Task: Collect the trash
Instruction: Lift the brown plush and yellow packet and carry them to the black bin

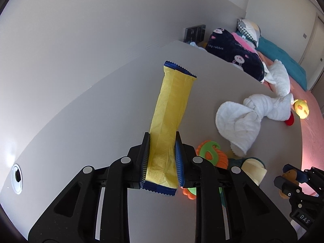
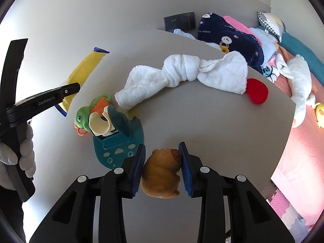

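Between the ribbed blue pads of the left gripper (image 1: 162, 160) sits the task's thing, a long flat yellow foil wrapper with serrated blue end seals (image 1: 172, 109). The jaws are clamped on its near end, with only the near blue seal poking out below the pads. Its long axis runs straight away from the gripper, along the line of the fingers, and the far sealed end stands clear of the grey tabletop (image 1: 91, 121), so the wrapper looks lifted, not lying flat. No bin shows in either view, so where the wrapper must go cannot be told.

Seen from the right wrist, the same wrapper lies at the far left of the tabletop, beyond the green and orange plastic turtle toy (image 2: 85, 117) and the teal egg-shaped toy with a cream hinged lid (image 2: 117, 139). The knotted white quilted cloth (image 2: 182, 75) lies farther off, toward the table's far edge, with a red heart-shaped piece (image 2: 257, 91) at its end.

The left hand is plainly the one nearer the wrapper; a gloved hand (image 2: 24, 154) grips its handle, the tool angled steeply downward. The right gripper (image 2: 162, 168), also tilted down, is closed on a small brown plush animal (image 2: 162, 174), well apart from the wrapper.
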The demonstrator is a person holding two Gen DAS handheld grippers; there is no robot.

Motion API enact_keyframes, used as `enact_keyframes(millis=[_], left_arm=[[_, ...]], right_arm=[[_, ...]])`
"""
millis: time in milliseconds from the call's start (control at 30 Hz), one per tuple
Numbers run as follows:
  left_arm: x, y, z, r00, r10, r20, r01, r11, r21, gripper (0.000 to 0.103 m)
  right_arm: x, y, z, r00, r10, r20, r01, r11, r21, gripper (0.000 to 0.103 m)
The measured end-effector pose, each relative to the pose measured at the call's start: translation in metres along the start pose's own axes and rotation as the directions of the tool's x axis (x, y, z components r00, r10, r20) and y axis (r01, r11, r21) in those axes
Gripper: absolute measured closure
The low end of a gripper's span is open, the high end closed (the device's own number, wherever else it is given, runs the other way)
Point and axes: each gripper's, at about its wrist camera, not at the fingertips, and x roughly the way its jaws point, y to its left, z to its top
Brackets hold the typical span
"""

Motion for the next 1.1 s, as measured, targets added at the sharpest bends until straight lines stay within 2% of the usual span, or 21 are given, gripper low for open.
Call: enact_keyframes(millis=[233,633,1100], left_arm=[[-0.028,-0.025,0.000,0.998,-0.033,0.046,0.032,0.999,0.026,0.080],[-0.051,-0.094,-0.006,0.990,-0.129,0.054,0.120,0.983,0.136,0.080],[-0.057,-0.177,-0.015,0.971,-0.240,0.014,0.228,0.936,0.268,0.080]], right_arm=[[-0.027,-0.016,-0.005,0.999,-0.013,0.046,0.012,0.999,0.031,0.067],[-0.067,-0.049,-0.024,0.995,-0.048,0.093,0.040,0.996,0.080,0.067],[-0.104,-0.097,-0.053,0.984,-0.121,0.132,0.096,0.978,0.186,0.067]])
